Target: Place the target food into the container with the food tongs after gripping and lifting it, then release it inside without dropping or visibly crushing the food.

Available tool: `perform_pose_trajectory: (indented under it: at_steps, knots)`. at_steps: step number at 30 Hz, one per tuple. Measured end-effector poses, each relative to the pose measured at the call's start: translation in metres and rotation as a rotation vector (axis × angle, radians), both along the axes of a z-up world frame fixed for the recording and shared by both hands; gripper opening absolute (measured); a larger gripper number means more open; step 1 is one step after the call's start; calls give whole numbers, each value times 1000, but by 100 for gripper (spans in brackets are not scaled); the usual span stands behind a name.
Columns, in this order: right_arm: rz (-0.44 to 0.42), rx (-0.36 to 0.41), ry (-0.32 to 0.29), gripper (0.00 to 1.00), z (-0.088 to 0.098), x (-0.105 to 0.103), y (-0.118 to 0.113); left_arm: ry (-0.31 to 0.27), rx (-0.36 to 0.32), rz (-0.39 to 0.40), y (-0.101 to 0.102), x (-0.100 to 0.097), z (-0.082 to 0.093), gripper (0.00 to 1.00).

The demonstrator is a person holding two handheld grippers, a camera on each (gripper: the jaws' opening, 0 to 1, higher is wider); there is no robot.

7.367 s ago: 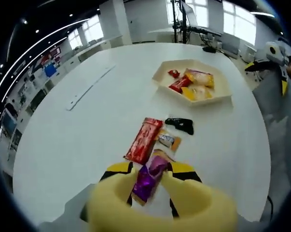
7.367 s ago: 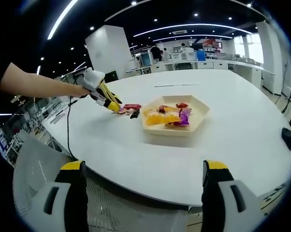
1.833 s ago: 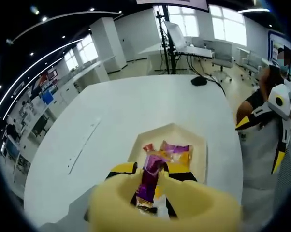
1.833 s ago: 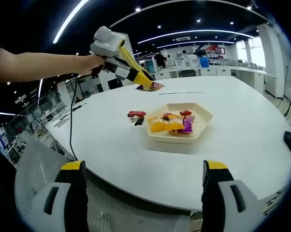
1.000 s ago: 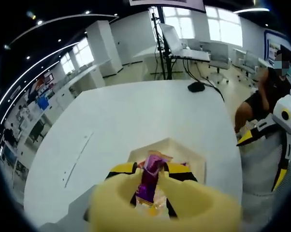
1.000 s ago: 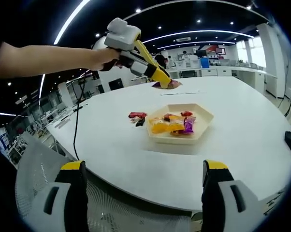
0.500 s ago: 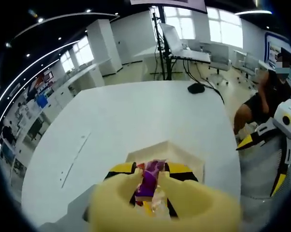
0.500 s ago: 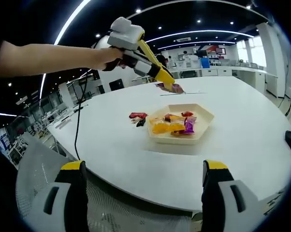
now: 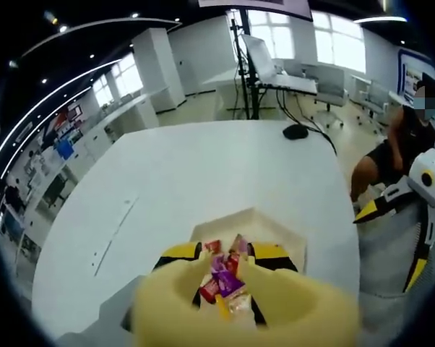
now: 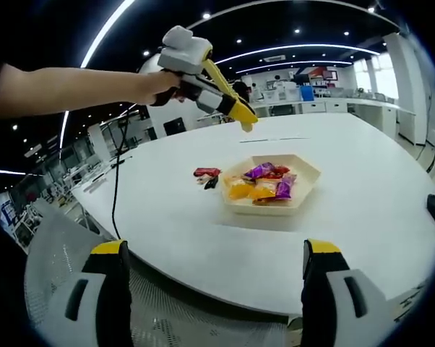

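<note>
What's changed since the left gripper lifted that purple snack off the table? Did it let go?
Yes. The left gripper carried the purple snack from beside the tray to above it and released it; the snack now lies on the pile inside. The gripper hangs empty over the tray. The red and black packets on the table and the right gripper stayed put.

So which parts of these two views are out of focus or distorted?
Left gripper view: the yellow tongs up close are soft blur, the table sharper. Right gripper view: fisheye bends the table edge, tray fairly crisp, ceiling lights streak into arcs.
</note>
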State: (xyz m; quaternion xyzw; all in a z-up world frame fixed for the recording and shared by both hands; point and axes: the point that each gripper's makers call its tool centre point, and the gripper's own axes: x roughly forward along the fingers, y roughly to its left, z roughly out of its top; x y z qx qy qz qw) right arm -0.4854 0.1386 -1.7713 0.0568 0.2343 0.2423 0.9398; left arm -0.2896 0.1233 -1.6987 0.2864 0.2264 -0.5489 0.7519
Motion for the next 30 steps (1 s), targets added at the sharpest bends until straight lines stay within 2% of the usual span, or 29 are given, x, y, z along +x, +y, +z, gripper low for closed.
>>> perform_pose_trajectory:
  at_steps: [22,30]
  knots:
    - [10,1,14,100,-2,-1,1,55,-6,149,76,6,-21,23]
    - [13,0,21,100,-3,-2,1,95,15,271,103,14,-38,22]
